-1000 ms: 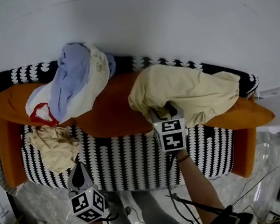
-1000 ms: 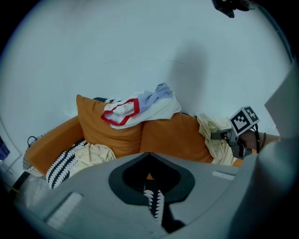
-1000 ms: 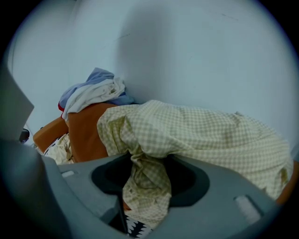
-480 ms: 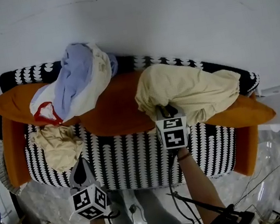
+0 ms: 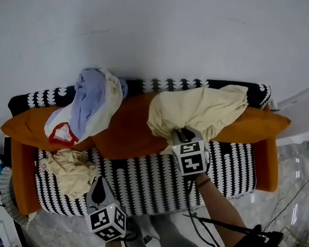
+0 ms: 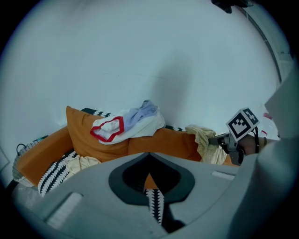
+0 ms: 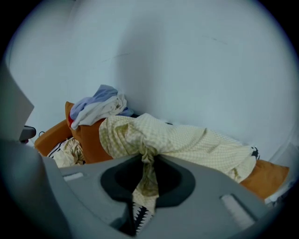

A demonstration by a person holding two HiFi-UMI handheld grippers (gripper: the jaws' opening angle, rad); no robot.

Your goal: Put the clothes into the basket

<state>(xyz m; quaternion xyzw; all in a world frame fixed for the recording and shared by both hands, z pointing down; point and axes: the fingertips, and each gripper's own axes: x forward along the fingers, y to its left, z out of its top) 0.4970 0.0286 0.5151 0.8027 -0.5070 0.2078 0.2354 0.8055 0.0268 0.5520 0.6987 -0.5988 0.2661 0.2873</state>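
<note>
clothes (image 5: pixel 90 101) lie on the patterned sofa (image 5: pixel 152 181): a blue-and-white heap (image 6: pixel 135 122) on the orange cushions (image 5: pixel 124 132), a cream bundle (image 5: pixel 72 171) on the seat, and a pale yellow garment (image 5: pixel 202 109) at the right. right gripper (image 5: pixel 183 137) has just been closing its jaws and pinches a fold of that garment. left gripper (image 5: pixel 99 188) hovers by the seat's front edge, jaws nearly together, empty.
</note>
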